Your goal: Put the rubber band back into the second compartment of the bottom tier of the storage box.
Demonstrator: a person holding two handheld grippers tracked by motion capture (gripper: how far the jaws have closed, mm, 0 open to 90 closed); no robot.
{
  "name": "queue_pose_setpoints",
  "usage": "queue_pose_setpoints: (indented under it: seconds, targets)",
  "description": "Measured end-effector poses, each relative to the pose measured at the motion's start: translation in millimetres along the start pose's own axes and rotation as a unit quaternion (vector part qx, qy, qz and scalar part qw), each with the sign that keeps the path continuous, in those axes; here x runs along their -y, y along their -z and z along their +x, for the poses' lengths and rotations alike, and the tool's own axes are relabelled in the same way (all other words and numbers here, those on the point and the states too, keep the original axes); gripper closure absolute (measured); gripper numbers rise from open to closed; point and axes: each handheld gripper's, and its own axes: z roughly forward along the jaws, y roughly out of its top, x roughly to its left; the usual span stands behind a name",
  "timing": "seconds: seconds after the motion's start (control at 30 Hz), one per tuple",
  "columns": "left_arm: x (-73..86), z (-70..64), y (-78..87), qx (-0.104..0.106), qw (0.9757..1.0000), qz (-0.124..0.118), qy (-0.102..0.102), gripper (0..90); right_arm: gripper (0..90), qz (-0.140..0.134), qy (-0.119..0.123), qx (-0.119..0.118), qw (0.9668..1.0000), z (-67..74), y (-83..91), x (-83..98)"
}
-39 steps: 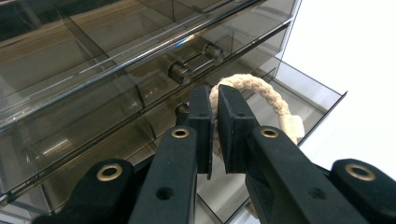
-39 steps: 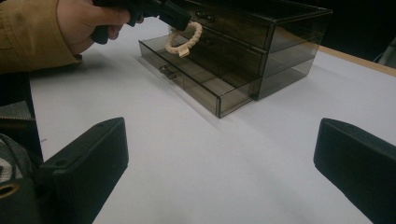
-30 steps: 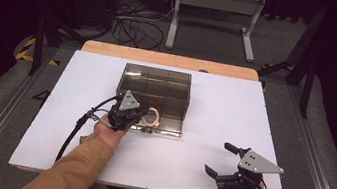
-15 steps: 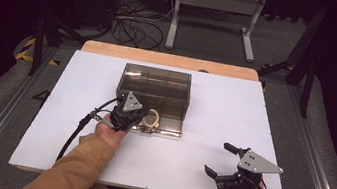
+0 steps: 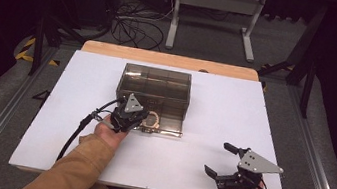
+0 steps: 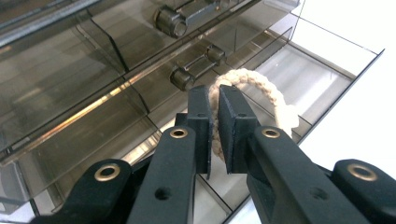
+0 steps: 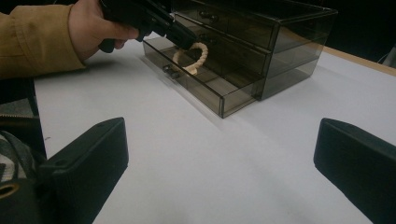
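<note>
the left gripper (image 5: 138,120) has its jaws clenched on a cream braided rope ring (image 6: 261,93), pinching one side of the loop so the rest hangs free over the pulled-out bottom drawer (image 7: 196,86) of a smoked clear plastic drawer chest (image 5: 157,85); the ring sits just above the drawer's open compartment, apparently not yet resting on its floor, which suits either lowering it in or lifting it out, and which of the two i cannot tell; the drawer stands drawn toward the person so the gripper can come in from above without fouling the closed drawers and their small bar handles (image 6: 196,67) over it; the right gripper (image 5: 232,162) rests well apart near the table's front edge with its jaws spread wide and nothing between them, likely parked out of the way, or ready to steady the chest or push the drawer home; the chest stands on a white board (image 5: 214,111) laid on a wooden tabletop (image 5: 171,59); beyond lie grey carpet, loose black cables (image 5: 133,26), a metal desk frame (image 5: 215,3) and a dark room.
</note>
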Motion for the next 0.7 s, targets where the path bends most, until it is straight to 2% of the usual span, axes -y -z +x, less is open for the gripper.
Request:
queue_pose_setpoints:
  seconds: [0.27,0.7]
  targets:
    - [1.7,0.2,2.8,-0.002,0.9999,0.013,0.002,83.2,3.7,0.0,0.0,-0.001,1.0,-0.2,-0.5,-0.2]
    - [2.6,1.1,2.2,0.004,0.9998,0.017,0.006,80.8,3.6,0.0,0.001,-0.003,1.0,-0.8,-1.6,-0.2]
